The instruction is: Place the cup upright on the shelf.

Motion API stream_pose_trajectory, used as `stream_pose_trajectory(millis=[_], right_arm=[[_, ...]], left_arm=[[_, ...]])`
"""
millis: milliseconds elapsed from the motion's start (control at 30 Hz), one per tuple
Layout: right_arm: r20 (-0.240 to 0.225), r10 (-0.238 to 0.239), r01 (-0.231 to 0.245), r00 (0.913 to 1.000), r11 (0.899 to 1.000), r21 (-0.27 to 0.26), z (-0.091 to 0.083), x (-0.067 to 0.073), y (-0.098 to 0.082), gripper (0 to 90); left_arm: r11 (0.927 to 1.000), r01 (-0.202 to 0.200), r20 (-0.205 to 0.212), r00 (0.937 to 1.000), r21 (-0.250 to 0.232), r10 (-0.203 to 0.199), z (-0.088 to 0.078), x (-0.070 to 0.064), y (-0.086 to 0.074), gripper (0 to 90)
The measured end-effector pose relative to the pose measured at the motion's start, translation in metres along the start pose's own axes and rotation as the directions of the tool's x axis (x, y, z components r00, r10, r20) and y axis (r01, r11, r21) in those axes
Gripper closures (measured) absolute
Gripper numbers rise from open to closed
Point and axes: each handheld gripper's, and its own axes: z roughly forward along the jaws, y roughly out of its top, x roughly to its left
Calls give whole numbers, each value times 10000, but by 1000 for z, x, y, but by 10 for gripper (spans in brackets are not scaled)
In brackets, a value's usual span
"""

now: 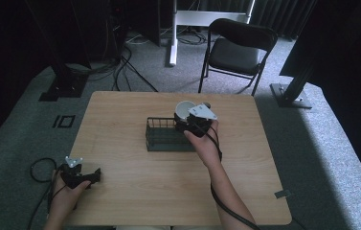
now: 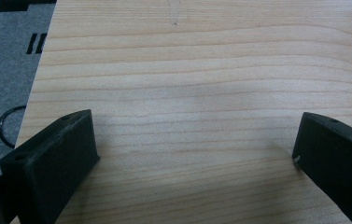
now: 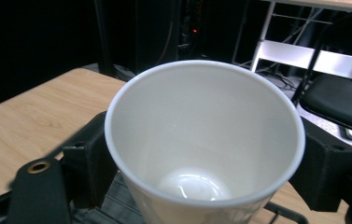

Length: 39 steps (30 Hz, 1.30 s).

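Observation:
A white cup (image 3: 201, 144) sits between the two black jaws of my right gripper (image 3: 201, 163), which is shut on its sides; the cup is empty and its mouth faces the camera. From above, the white cup (image 1: 184, 109) and my right gripper (image 1: 192, 122) hang over the right end of a dark wire basket (image 1: 161, 136) in the middle of the table. My left gripper (image 1: 94, 176) rests open at the table's front left corner. Bare wood lies between the jaws of the left gripper (image 2: 194, 154).
The wooden table (image 1: 135, 191) stands on grey carpet. A black folding chair (image 1: 235, 50) is beyond its far edge, with dark stands and cables on the floor around. A cable loop (image 1: 41, 167) lies off the left edge.

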Motion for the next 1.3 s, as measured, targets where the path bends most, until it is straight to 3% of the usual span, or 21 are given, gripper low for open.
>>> stream_pose_trajectory(millis=[567,900,1033,1300], right_arm=[[216,396,-414,9990,9953,881,20,-11,-36,196],[127,551,-562,9984,9912,1201,24,-12,-45,196],[145,754,-765,9970,9908,1117,25,-14,-47,196],[61,599,-602,9982,9925,1063,26,-14,-48,193]], left_arm=[[10000,-1,5,10000,2,1,0,0,0,1],[10000,-1,4,10000,1,1,0,0,0,1],[10000,-4,4,10000,2,4,0,0,0,1],[10000,-1,6,10000,3,1,0,0,0,1]])
